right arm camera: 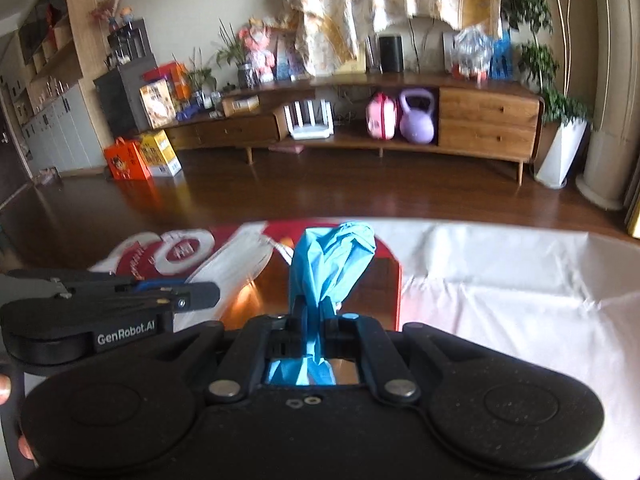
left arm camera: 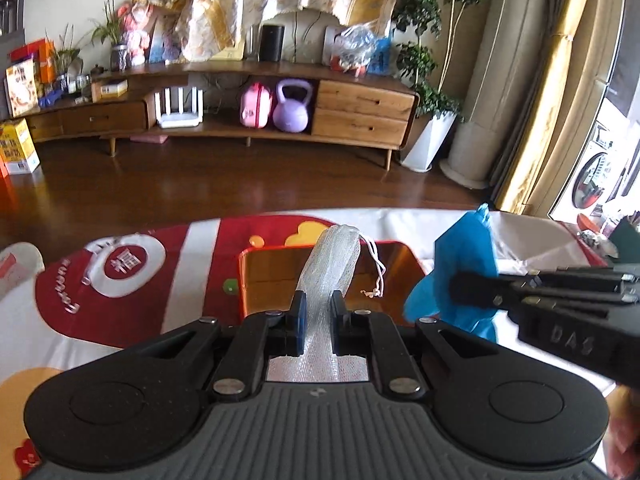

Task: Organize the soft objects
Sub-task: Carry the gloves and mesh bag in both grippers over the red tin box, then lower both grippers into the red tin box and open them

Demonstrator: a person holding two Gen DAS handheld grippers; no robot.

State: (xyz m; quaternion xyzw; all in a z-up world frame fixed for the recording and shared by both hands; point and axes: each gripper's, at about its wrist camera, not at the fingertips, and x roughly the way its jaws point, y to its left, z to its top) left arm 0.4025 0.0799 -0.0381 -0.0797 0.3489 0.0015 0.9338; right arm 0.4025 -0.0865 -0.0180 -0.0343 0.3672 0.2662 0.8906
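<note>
Gripping a white mesh pouch, the left gripper has its jaws nearly closed on the netting, which rises from between the fingers above an orange box on the red-and-white cloth; its drawstring dangles to the right; just beside it, the right gripper is clamped tight on a crumpled blue plastic piece, which stands up from its fingers over the same box; a purple kettlebell sits in the wooden cabinet behind.

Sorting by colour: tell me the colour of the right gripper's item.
Blue, clearest in the right wrist view.
</note>
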